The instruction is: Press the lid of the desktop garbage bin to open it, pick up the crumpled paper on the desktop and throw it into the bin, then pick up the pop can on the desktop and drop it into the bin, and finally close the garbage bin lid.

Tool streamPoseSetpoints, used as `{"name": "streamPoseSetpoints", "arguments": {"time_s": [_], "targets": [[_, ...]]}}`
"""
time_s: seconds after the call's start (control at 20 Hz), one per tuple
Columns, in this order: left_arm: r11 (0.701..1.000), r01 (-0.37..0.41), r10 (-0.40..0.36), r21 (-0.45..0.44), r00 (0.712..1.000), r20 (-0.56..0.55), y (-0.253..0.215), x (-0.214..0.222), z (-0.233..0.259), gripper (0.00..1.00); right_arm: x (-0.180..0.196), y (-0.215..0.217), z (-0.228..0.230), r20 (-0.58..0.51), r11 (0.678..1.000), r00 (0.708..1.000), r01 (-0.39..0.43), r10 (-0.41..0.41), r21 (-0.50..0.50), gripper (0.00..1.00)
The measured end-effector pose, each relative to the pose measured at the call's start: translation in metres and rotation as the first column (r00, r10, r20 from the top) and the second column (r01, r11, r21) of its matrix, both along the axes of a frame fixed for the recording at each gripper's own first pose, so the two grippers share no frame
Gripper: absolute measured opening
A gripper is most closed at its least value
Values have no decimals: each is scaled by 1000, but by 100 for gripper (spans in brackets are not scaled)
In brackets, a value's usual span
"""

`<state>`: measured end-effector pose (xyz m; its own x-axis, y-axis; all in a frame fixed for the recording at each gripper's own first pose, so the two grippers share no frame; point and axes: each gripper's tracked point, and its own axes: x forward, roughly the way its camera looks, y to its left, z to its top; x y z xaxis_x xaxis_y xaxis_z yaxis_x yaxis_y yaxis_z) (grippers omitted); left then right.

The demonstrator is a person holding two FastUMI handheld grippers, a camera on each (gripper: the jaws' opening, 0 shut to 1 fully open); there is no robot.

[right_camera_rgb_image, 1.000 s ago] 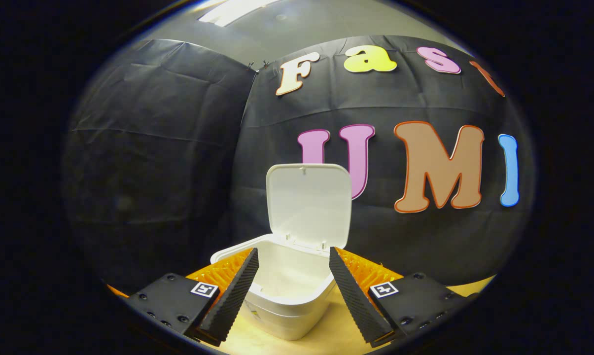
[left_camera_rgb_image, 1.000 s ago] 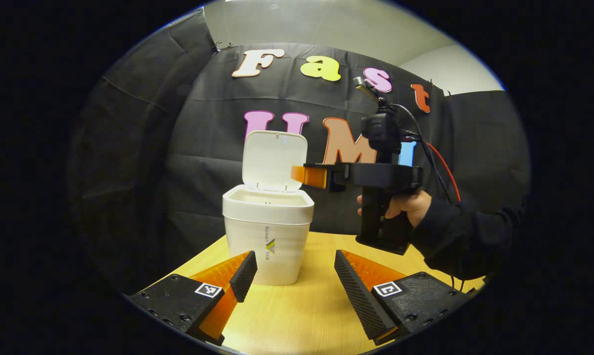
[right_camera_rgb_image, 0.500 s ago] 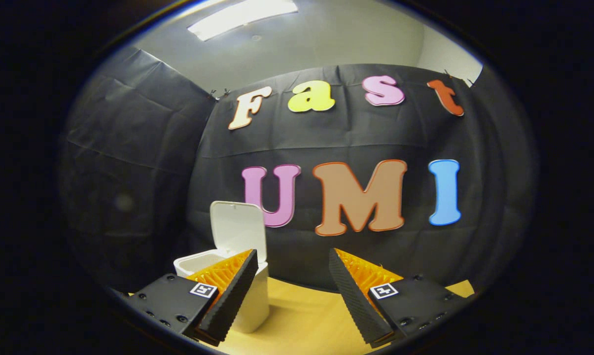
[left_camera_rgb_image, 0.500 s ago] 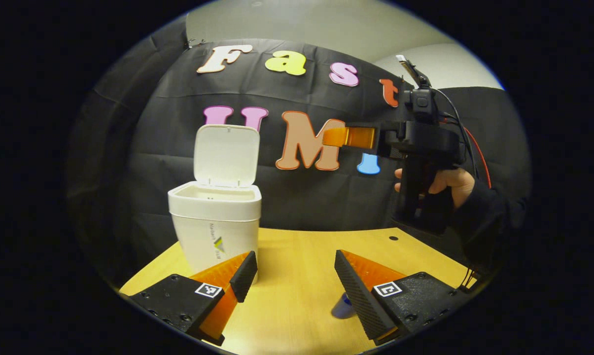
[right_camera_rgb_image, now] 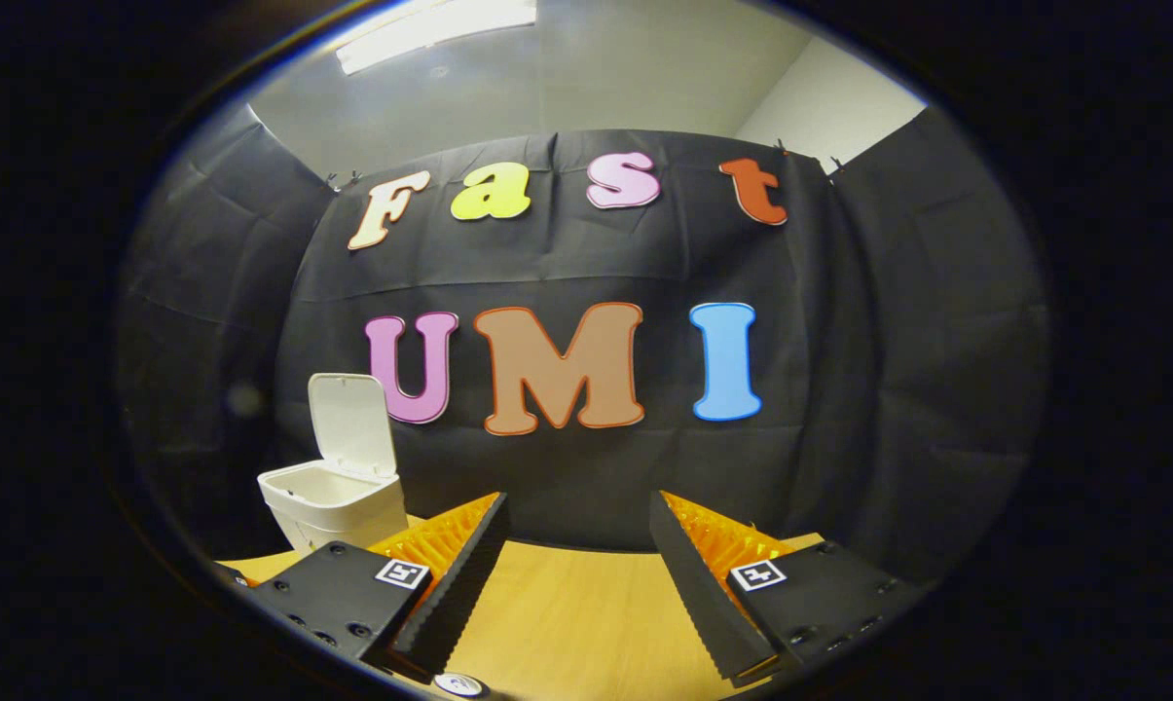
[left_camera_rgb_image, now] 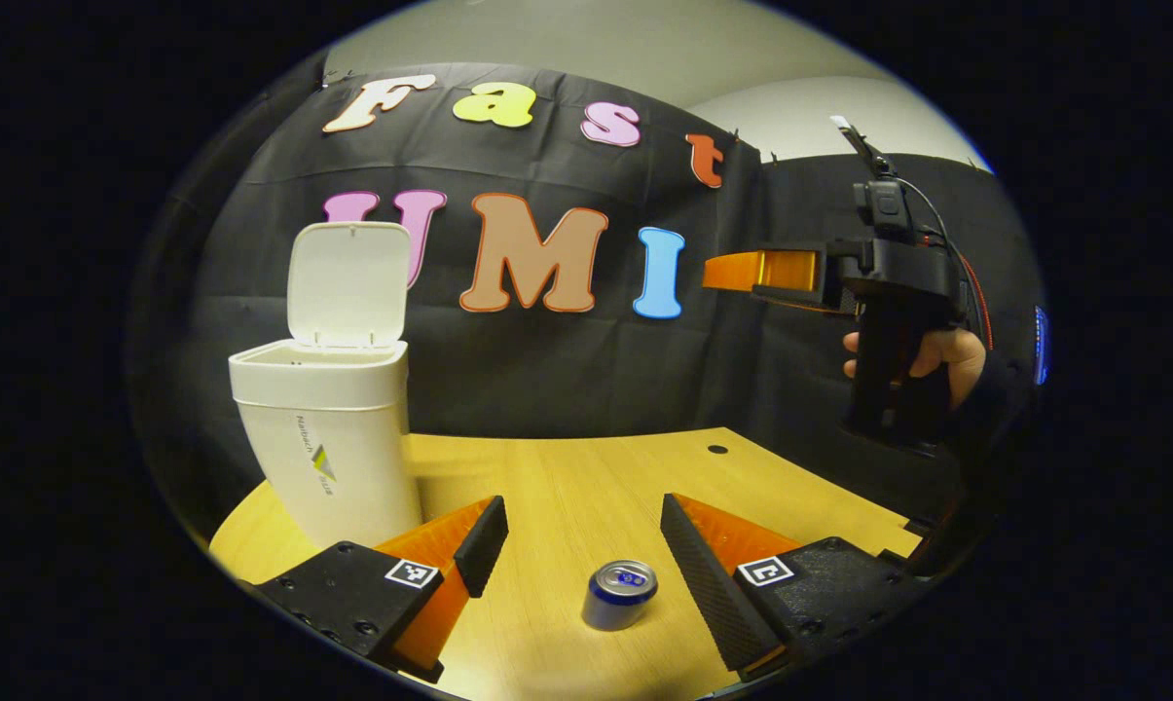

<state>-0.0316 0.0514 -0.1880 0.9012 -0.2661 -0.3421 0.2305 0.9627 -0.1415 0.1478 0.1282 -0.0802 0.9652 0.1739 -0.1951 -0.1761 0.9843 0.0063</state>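
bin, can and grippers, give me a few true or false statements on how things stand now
1. The bin's lid stands open above the bin. True.
2. The pop can lies on its side inside the bin. False: it stands upright on the desktop, in front of the left gripper.
3. The left gripper's jaws are apart with nothing between them. True.
4. The right gripper is shut on crumpled paper. False: its jaws are open and empty.
5. The bin is to the right of the can in the left gripper view. False: it is to the left.
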Motion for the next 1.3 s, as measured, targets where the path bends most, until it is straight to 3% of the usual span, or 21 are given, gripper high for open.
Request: {"name": "streamPoseSetpoints", "arguments": {"time_s": [0.2, 0.45, 0.75, 1.3], "targets": [[999, 32, -31, 28, 999, -44, -16, 1, -29, 95, -25, -42, -32, -61, 998, 996, 68, -69, -13, 100], [997, 51, -45, 49, 992, -117, -29, 8, -75, 96, -56, -77, -89, -185, 991, 974, 133, -133, -16, 96], [993, 88, -72, 76, 978, -195, -40, 11, -126, 96, -80, -92, -134, -286, 987, 945, 159, -162, -32, 96], [994, 85, -63, 63, 953, -297, -44, 10, -184, 96, -110, -92, -182, -405, 987, 900, 152, -162, -58, 96]]}}
